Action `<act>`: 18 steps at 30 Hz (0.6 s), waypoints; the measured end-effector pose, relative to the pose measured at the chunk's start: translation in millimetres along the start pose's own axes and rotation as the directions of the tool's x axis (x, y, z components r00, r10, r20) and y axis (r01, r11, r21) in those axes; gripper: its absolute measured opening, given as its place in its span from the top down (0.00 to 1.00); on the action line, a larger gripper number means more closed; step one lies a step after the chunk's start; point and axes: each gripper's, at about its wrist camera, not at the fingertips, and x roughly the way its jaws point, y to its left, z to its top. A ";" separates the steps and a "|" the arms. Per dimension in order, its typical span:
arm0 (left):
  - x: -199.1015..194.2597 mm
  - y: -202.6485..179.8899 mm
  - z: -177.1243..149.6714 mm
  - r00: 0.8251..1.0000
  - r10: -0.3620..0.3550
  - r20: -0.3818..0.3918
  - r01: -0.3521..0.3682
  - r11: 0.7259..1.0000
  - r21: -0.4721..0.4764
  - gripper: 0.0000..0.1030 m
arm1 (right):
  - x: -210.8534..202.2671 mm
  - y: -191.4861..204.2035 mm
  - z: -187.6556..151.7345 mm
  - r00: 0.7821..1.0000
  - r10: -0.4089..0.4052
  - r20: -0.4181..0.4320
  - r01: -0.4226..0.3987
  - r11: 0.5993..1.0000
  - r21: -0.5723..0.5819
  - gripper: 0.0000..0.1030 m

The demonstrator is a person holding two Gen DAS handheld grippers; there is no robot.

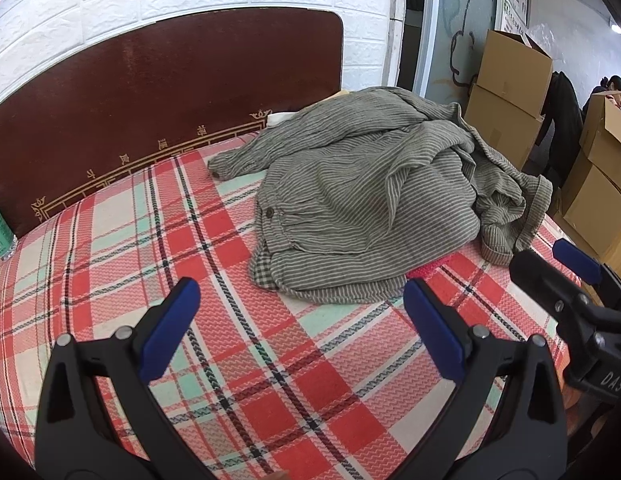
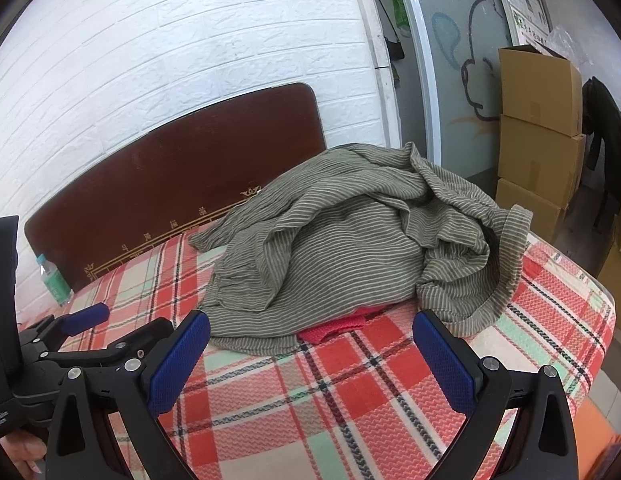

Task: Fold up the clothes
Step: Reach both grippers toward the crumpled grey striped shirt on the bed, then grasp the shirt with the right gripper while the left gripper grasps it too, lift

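A crumpled grey-green striped shirt lies in a heap on the far right part of the plaid-covered bed; it also shows in the right wrist view. A red knitted piece pokes out from under its near edge. My left gripper is open and empty, hovering above the bedcover short of the shirt. My right gripper is open and empty, just short of the shirt's near hem. The right gripper also shows at the right edge of the left wrist view.
A dark brown headboard stands against a white brick wall. A plastic bottle stands at the bed's far left corner. Stacked cardboard boxes stand beyond the bed's right edge. The bed's right edge drops off near the shirt.
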 end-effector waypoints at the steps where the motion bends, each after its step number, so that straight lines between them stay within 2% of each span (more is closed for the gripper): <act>1: 2.1 -1.7 0.4 1.000 -0.001 -0.001 0.001 1.000 0.003 0.01 | 1.3 -3.9 0.7 1.000 -0.009 -0.001 0.009 1.000 0.003 0.00; 4: 9.8 -4.9 2.0 0.999 -0.012 -0.052 0.012 1.000 0.005 0.01 | 6.9 -25.4 5.0 0.999 -0.051 0.006 0.051 0.998 0.030 0.00; 6: 14.7 -7.4 4.2 0.999 -0.023 -0.032 0.023 1.000 0.007 0.01 | 12.5 -46.2 9.7 0.997 -0.080 0.003 0.079 0.994 0.070 0.00; 10: 22.3 -12.8 6.9 1.000 -0.020 -0.018 0.020 1.000 0.020 0.01 | 22.8 -102.6 19.7 0.981 -0.196 0.005 0.192 0.964 0.182 0.00; 15: 30.3 -18.0 5.3 0.999 -0.023 -0.036 0.025 0.999 0.032 0.01 | 54.4 -160.9 20.3 0.973 -0.216 -0.084 0.232 0.927 0.293 0.00; 16: 32.0 -19.2 4.5 0.999 -0.026 -0.043 0.027 0.999 0.032 0.01 | 61.9 -166.6 20.7 0.973 -0.211 -0.097 0.231 0.928 0.292 0.01; 17: 33.9 -20.3 3.6 0.998 -0.029 -0.052 0.031 0.999 0.031 0.01 | 67.5 -170.8 21.7 0.974 -0.199 -0.106 0.222 0.931 0.292 0.07; 18: 35.2 -21.4 2.9 0.998 -0.034 -0.058 0.036 0.999 0.028 0.01 | 66.1 -169.4 25.4 0.982 -0.161 -0.095 0.182 0.937 0.298 0.10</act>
